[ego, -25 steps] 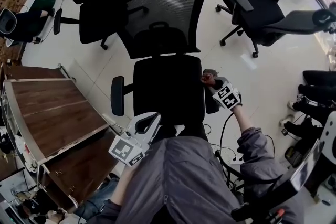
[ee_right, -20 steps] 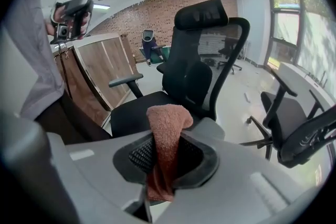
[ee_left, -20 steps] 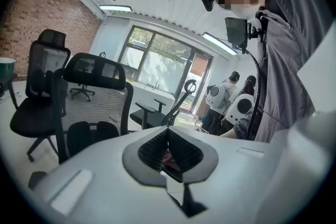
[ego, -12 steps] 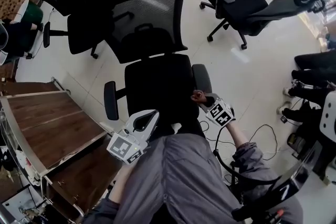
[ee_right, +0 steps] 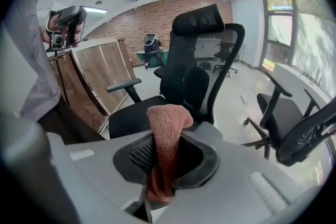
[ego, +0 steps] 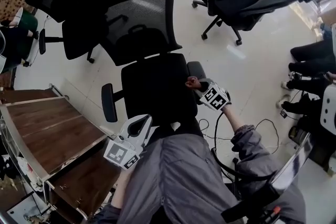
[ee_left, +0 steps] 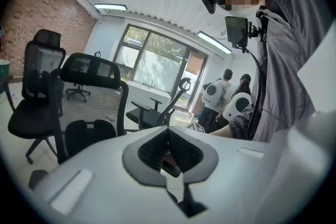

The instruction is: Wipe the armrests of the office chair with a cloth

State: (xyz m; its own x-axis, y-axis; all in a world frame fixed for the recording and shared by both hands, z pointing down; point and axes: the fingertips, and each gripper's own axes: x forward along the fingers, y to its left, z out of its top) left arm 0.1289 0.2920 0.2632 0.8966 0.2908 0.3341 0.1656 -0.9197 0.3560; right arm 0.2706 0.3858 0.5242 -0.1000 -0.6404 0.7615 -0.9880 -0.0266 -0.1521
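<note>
- Right gripper (ee_right: pixel 167 159): fingers clenched tight on a rust-pink terry cloth (ee_right: pixel 167 123), which bunches up above the dark ribbed pads (ee_right: pixel 137 155) and hangs down below them.
- From the head view, that cloth sits at the near end of the black office chair's (ego: pixel 157 89) right armrest (ego: pixel 197 67). Touching or just over it, I can't tell.
- Left gripper (ee_left: pixel 169 136): fingers drawn together and empty, with only the room beyond them.
- It's held low by the front edge of the chair seat, just beside the person's grey-clad body (ego: pixel 178 176) and near the brown wooden cabinet (ego: pixel 52 123).
- The chair's left armrest (ego: pixel 108 103) stands bare, apart from both grippers.
</note>
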